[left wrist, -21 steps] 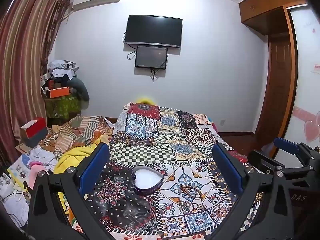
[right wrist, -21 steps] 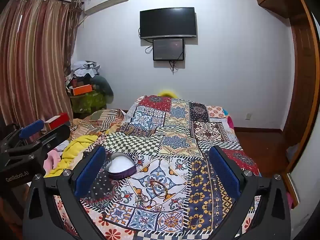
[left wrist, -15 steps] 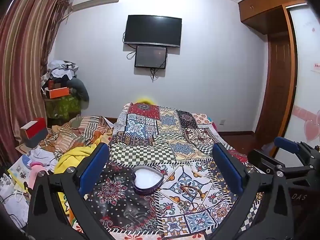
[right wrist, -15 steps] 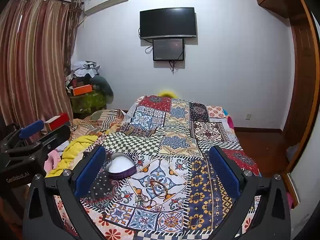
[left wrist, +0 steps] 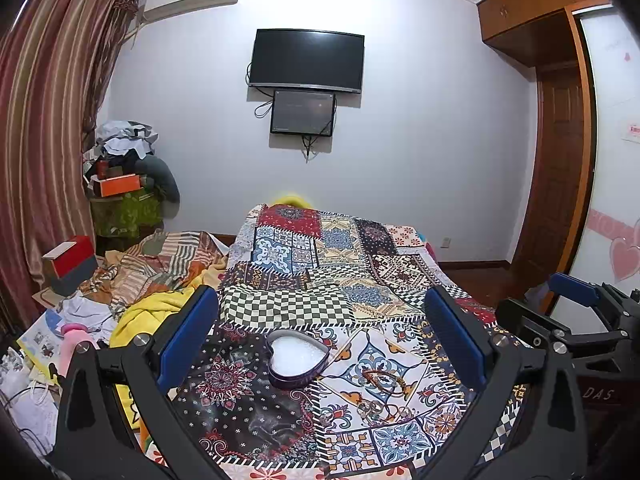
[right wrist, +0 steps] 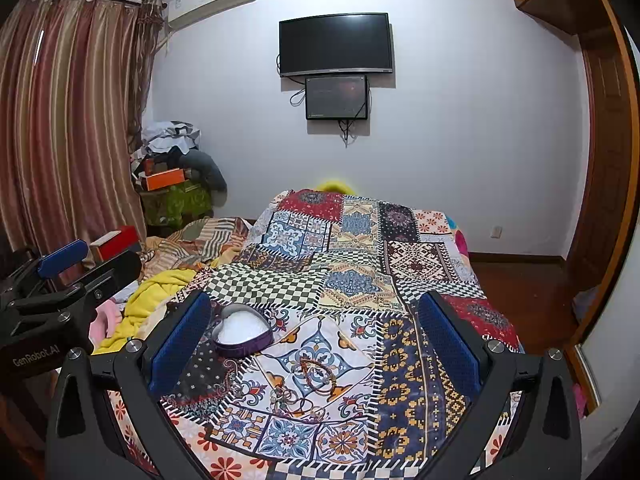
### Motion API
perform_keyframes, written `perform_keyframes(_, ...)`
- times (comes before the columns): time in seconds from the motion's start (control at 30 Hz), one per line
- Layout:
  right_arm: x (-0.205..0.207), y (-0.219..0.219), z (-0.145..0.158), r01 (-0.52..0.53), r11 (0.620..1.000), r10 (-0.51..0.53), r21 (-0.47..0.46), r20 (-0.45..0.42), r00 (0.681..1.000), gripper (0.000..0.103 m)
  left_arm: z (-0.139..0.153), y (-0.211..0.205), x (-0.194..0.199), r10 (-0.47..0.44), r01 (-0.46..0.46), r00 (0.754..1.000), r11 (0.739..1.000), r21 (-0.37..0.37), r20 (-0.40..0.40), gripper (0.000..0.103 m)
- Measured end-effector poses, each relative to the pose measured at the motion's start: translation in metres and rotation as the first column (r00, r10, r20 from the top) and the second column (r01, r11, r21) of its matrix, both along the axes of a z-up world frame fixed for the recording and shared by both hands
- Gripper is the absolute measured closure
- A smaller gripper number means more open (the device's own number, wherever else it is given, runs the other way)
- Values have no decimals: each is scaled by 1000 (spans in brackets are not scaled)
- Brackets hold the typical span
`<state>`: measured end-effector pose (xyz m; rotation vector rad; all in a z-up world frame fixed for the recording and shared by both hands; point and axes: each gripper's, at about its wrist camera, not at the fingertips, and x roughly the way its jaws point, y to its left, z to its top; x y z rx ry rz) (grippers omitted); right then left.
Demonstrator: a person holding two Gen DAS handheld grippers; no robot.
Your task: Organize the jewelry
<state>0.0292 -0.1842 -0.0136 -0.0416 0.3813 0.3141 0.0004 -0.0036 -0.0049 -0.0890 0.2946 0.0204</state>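
Right wrist view shows your right claw (right wrist: 312,344) wide and empty: lower it squarely over the beaded bracelet (right wrist: 318,376) beside the heart-shaped tin (right wrist: 242,332).

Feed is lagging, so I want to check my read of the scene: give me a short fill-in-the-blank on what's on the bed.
1. The tin is shaped like a ____.
2. The tin's lining is ____ in colour.
3. The jewelry lies on the quilt, ____ the tin.
4. Both grippers' jaws, left and right, are ____.

Missing words: heart; white; outside; open
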Motion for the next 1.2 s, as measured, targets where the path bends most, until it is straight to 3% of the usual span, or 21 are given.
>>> perform_keyframes(1.2, 0, 1, -5, 0, 1000, 0, 1, -9, 1000, 0, -3, 3, 0, 4, -4, 1000, 1000, 4, -6, 0)
